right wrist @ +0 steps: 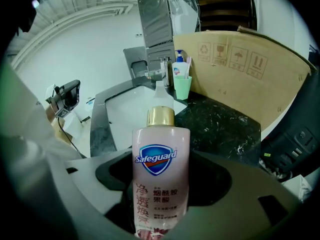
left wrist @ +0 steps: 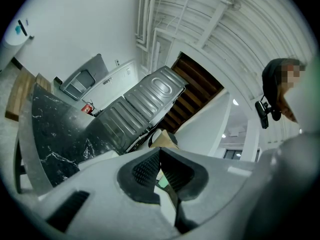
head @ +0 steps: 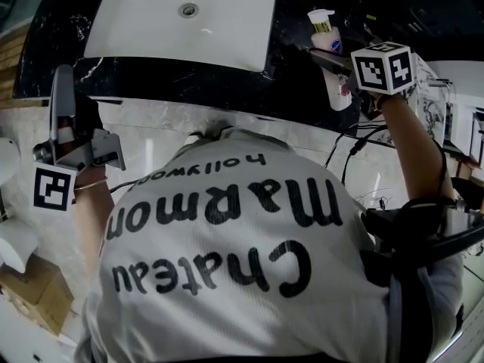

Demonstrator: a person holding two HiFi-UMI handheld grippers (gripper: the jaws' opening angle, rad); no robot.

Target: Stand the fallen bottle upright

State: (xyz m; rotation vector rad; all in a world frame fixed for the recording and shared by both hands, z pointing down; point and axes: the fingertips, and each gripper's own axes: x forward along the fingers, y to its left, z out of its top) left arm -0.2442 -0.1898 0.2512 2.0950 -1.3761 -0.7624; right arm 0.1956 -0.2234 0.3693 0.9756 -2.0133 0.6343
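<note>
A pale pink Safeguard pump bottle (right wrist: pixel 161 169) with a gold collar and white pump stands lengthwise between the jaws of my right gripper (right wrist: pixel 161 194), which is shut on its body. In the head view the same bottle (head: pixel 327 38) is over the black marble counter (head: pixel 295 82), to the right of the basin, with my right gripper (head: pixel 336 60) reaching in from its marker cube. I cannot tell whether its base touches the counter. My left gripper (head: pixel 62 74) is held off the counter at the left, jaws pointing up. Its dark pads (left wrist: pixel 145 170) meet with nothing between them.
A white basin (head: pixel 181 21) is set into the counter. Beyond the bottle stand a green cup (right wrist: pixel 182 87) and a blue pump bottle (right wrist: pixel 178 68), in front of a cardboard sheet (right wrist: pixel 235 69). A cardboard box (head: pixel 34 290) lies on the floor at lower left.
</note>
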